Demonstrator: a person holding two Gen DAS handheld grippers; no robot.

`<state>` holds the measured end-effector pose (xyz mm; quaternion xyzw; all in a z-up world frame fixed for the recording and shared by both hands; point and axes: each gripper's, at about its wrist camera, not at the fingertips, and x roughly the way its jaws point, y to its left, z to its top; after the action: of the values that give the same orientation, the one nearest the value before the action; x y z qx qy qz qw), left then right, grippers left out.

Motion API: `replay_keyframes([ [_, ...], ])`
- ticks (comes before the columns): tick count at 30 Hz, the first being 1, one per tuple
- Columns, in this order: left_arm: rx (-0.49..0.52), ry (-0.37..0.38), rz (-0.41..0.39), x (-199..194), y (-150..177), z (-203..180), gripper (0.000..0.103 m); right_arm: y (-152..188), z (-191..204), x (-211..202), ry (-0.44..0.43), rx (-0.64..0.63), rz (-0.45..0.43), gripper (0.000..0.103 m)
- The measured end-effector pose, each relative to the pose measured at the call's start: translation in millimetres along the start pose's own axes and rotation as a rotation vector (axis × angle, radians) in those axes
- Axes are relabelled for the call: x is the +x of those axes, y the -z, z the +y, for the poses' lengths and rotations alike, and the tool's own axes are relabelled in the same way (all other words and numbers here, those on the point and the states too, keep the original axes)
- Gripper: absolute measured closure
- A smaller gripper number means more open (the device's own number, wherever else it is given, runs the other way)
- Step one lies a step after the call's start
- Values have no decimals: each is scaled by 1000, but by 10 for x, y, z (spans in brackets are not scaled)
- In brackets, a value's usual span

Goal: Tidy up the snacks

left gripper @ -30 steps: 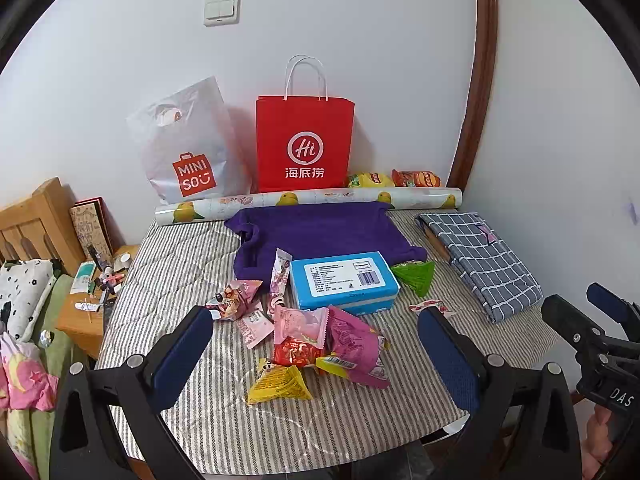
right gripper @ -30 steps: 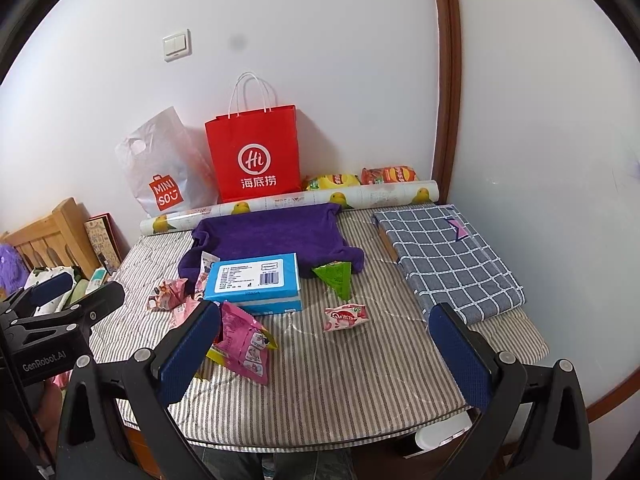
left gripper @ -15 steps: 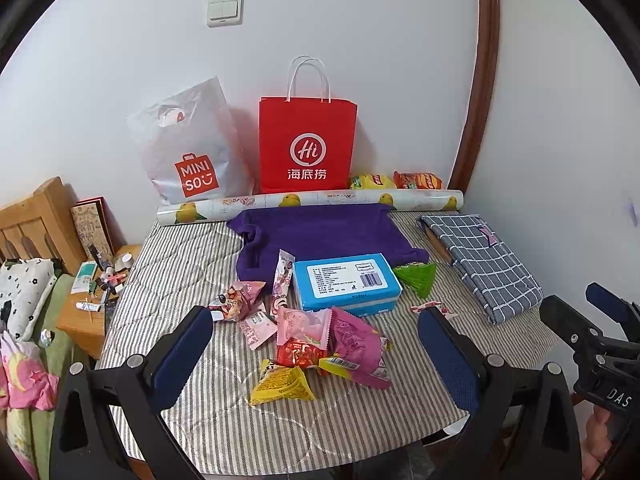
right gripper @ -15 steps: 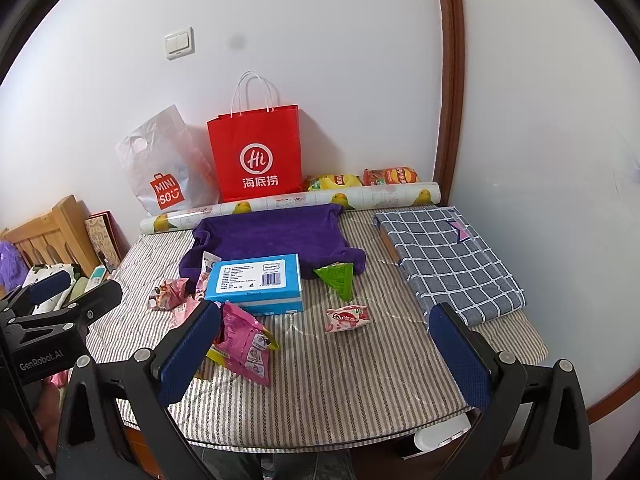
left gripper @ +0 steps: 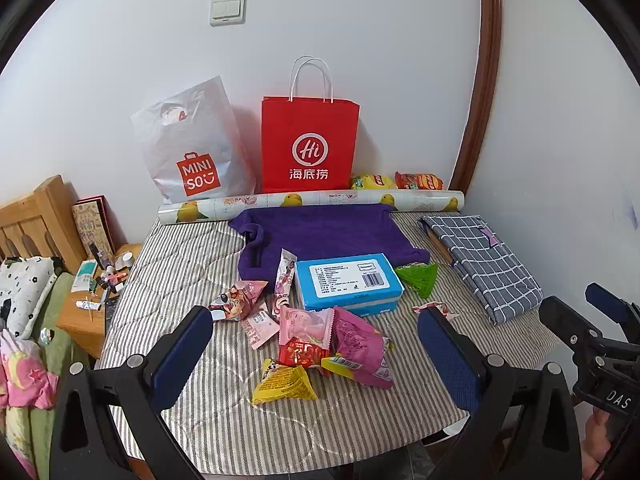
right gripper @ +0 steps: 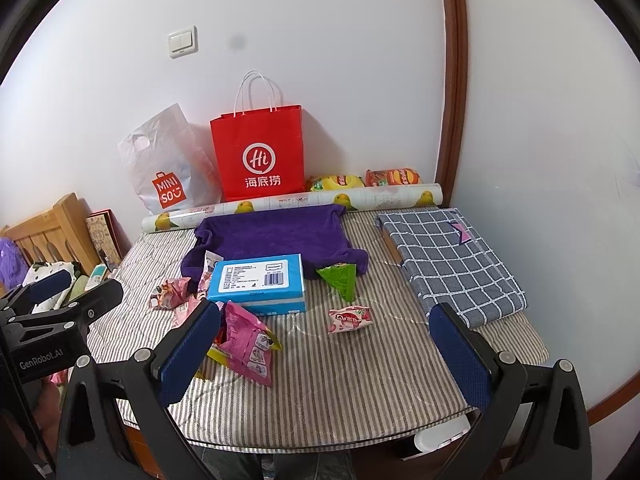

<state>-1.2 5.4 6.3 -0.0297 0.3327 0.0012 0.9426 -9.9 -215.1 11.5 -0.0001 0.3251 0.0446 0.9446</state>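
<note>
Several snack packets lie on the striped table point(left gripper: 168, 272): a yellow one point(left gripper: 285, 385), a magenta one point(left gripper: 360, 344), a pink one point(left gripper: 306, 322), a green triangular one point(left gripper: 418, 278) point(right gripper: 340, 280) and a small red-white one point(right gripper: 349, 319). A blue box point(left gripper: 347, 283) point(right gripper: 260, 278) sits among them. My left gripper point(left gripper: 316, 344) is open and empty, held above the near edge before the pile. My right gripper point(right gripper: 326, 344) is open and empty, above the near edge to the right.
A red paper bag point(left gripper: 310, 148), a white MINISO bag point(left gripper: 192, 148), a paper roll point(left gripper: 312, 202) and two chip bags point(left gripper: 418, 181) stand at the back wall. A purple cloth point(left gripper: 324, 232) and a checked cloth point(left gripper: 484, 260) lie on the table. A cluttered nightstand point(left gripper: 96, 300) stands left.
Both grippers have shifted very slightly; the scene looks almost the same. Nothing on the table has moved.
</note>
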Motion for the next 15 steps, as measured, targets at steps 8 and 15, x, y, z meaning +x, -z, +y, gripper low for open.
replay_keyframes([
  [8, 0, 0, -1, 1, 9, 10, 0, 1, 8, -6, -1, -1, -3, 0],
  [15, -1, 1, -1, 1, 18, 16, 0, 9, 36, -18, -4, -5, -8, 0],
])
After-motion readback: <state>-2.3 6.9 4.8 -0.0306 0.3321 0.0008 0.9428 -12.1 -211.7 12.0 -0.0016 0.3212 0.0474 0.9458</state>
